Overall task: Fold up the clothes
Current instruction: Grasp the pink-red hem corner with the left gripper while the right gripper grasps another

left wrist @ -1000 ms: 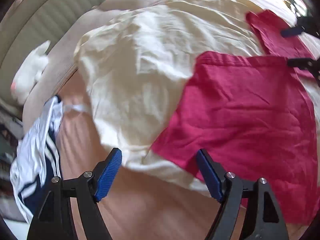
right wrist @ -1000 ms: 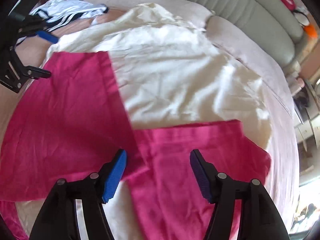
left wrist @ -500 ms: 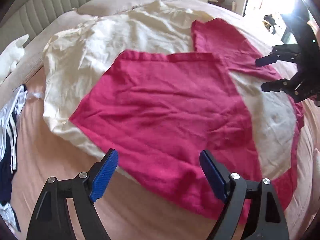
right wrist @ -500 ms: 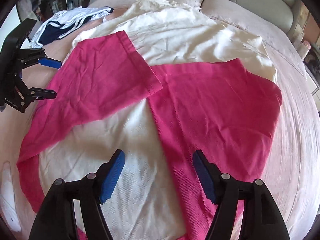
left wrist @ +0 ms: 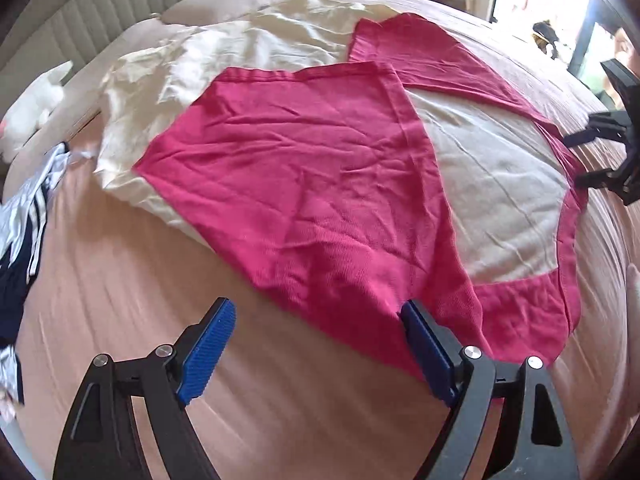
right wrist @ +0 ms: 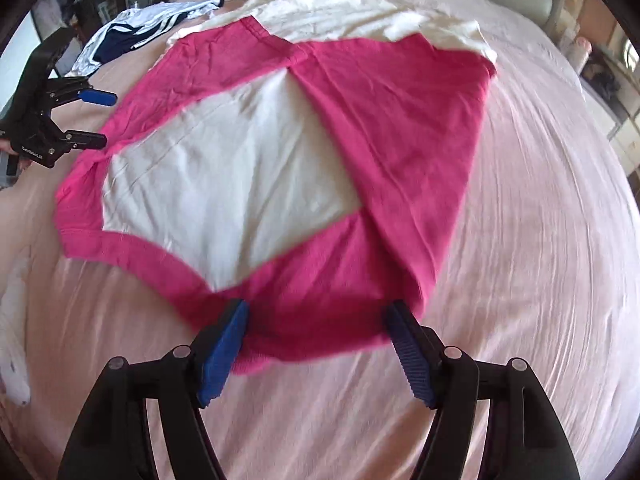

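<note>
Tongs first: we see the left gripper with its blue-padded jaws spread wide and nothing between them, poised over the near hem of the crimson-pink knit T-shirt; the right gripper is likewise released and empty at the opposite hem. Half a second ago both tools stood farther in over the cloth; a second ago they were over the two sleeves, which now lie folded inward across the garment's white front panel. We read this as both side folds laid and let go, with the crosswise fold of the body left to make. The shirt rests flat on the pale pink bedsheet, overlapping a rumpled cream cotton garment. A navy-and-white striped sports garment lies well apart at the bed's edge.
</note>
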A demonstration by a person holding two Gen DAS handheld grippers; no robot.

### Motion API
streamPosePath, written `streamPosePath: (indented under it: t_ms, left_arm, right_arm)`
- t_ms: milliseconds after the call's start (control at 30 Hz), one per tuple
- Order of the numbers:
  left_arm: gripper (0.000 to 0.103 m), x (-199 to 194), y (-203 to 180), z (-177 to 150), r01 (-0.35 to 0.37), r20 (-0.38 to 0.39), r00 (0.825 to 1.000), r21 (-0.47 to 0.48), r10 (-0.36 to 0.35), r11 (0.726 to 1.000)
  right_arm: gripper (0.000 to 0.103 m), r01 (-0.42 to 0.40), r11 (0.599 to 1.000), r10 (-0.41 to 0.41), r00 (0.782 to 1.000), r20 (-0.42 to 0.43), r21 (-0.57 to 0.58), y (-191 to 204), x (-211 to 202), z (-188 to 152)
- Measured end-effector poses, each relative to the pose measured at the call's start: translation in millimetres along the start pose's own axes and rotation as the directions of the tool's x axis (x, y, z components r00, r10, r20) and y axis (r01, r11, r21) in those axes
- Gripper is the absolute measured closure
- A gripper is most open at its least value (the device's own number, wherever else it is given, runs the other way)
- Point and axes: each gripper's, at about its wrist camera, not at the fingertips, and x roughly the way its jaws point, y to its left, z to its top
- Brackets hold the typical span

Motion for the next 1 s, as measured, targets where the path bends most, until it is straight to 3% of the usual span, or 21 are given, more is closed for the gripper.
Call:
streamPosePath:
  t_ms: [100,200,433,500,533,567,633,667,700,800,900,1000]
  left_arm:
    - [0.018,-2.7,-2.3,-18.0,-0.003,-0.029,1.0,-0.059,0.001,0.998]
    - [0.018,-5.1,-8.0,-33.8,0.005,-0.057,0.998,-0.086,-0.01,0.996]
    - [0.019,-3.9,-14.6,-42.0,0.13,-0.094,0.986,-0.098,-0.139,0.987]
    - [0.019,-3.9,-11.4,-41.4,0.194,-0.088,0.974,-0.145,-0.208,0.97]
    - [0.019,-4.6,-8.8,-41.2,0.236,-0.08,0.964,-0.18,-0.253,0.955]
    - [0.021,-4.2,-7.4,-40.3,0.237,-0.078,0.964,-0.188,-0.255,0.953]
    - [0.054,-3.3,-4.6,-38.5,0.232,-0.075,0.965,-0.203,-0.251,0.951]
    - [0.087,-2.9,-3.2,-37.6,0.229,-0.074,0.966,-0.21,-0.249,0.951]
    - [0.096,-2.4,-1.8,-36.7,0.227,-0.073,0.966,-0.217,-0.247,0.95]
    - [0.096,-1.1,2.4,-33.9,0.219,-0.069,0.968,-0.238,-0.242,0.946]
    - [0.095,1.8,6.7,-34.8,0.232,-0.076,0.963,-0.266,-0.26,0.936]
    - [0.093,7.2,6.6,-39.6,0.228,-0.108,0.957,-0.294,-0.269,0.928]
  right_arm:
    - [0.043,-0.068,0.976,0.066,0.998,0.019,0.206,-28.9,-11.6,-2.2]
    - [0.044,-0.049,0.95,0.053,0.999,-0.003,0.309,-46.7,-8.3,0.4]
    - [0.044,-0.144,0.97,0.156,0.987,-0.048,0.198,-31.1,6.3,5.9]
    - [0.059,-0.188,0.965,0.199,0.979,-0.042,0.183,-24.9,5.3,5.8]
    - [0.06,-0.197,0.958,0.209,0.977,-0.04,0.207,-25.7,6.1,5.7]
    - [0.06,-0.206,0.95,0.221,0.975,-0.037,0.233,-26.9,7.0,5.4]
    - [0.061,-0.238,0.922,0.256,0.966,-0.021,0.306,-32.1,8.0,2.7]
    - [0.063,-0.254,0.907,0.274,0.962,-0.014,0.336,-34.0,7.9,1.2]
    - [0.065,-0.262,0.901,0.286,0.958,-0.02,0.345,-33.5,7.4,0.2]
    - [0.067,-0.231,0.92,0.259,0.965,-0.049,0.318,-30.2,1.6,-1.9]
    - [0.067,-0.228,0.894,0.267,0.962,-0.049,0.384,-38.4,0.8,-4.7]
    - [0.066,-0.191,0.9,0.229,0.972,-0.051,0.392,-37.8,3.0,-0.9]
